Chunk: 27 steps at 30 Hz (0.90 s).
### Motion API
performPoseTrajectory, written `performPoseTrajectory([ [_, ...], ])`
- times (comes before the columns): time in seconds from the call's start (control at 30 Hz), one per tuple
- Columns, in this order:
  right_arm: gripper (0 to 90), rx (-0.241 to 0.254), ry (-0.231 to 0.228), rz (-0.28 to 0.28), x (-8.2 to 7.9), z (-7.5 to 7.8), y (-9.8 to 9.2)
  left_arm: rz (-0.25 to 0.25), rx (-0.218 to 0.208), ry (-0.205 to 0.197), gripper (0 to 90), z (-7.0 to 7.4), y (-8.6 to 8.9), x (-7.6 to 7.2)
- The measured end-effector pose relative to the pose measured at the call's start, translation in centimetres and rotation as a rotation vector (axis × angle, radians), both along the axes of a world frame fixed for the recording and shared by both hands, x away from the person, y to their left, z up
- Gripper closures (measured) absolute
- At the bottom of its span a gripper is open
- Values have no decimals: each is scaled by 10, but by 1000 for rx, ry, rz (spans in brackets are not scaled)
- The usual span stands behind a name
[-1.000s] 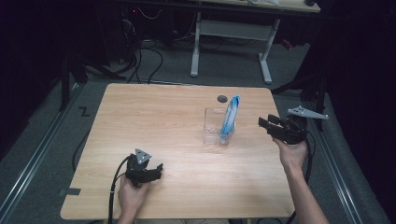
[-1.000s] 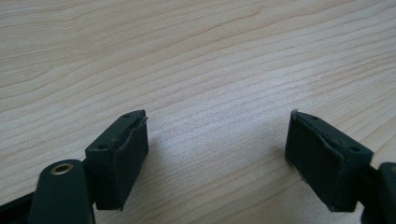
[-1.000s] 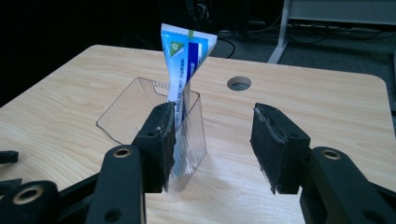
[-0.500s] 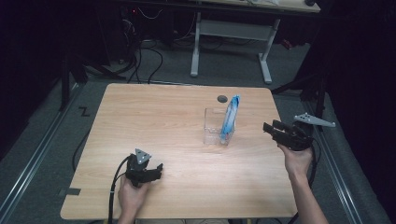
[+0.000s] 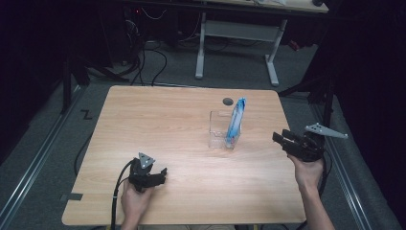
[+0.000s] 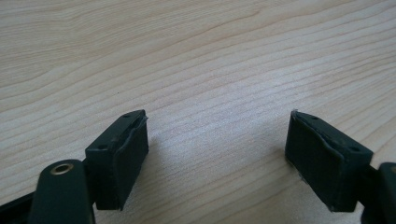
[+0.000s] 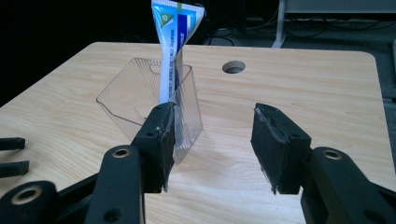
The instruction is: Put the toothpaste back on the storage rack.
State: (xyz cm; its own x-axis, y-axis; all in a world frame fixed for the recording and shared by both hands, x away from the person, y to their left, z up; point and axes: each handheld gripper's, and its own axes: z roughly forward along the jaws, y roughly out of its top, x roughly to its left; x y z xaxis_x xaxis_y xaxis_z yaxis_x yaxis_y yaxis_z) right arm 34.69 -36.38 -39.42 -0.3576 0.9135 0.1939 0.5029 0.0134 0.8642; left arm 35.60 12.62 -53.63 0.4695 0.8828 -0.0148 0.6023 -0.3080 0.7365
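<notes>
A blue-and-white tube [image 5: 236,120] stands upright in a clear plastic container [image 5: 219,130] right of the table's middle. My right gripper [image 5: 278,138] hovers at the table's right edge, a short way right of the container, pointing toward it. In the right gripper view its jaws stand open around nothing [image 7: 212,140], with the tube [image 7: 175,46] and container [image 7: 140,93] just beyond the left jaw. My left gripper [image 5: 163,174] rests low near the table's front left, and its jaws are open [image 6: 217,154] over bare wood.
A round cable hole [image 5: 228,101] lies in the wooden table [image 5: 158,115] behind the container. Behind the table, a white desk frame [image 5: 239,43] and cables are on the dark floor. The left gripper's jaw tips [image 7: 10,154] show far left in the right gripper view.
My right gripper has drifted right and nearer to the person, away from the container, jaws still open. The left gripper has stayed put.
</notes>
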Motion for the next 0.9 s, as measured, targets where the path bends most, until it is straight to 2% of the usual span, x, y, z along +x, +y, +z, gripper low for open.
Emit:
performPoseTrajectory([
  [0.47, 496, 26, 5, -17, -10, -14, -7, -1, 0, 2, 217, 0, 0, 0],
  [0.9, 498, 32, 30, -22, -20, -35, -8, -1, 0, 2, 217, 0, 0, 0],
])
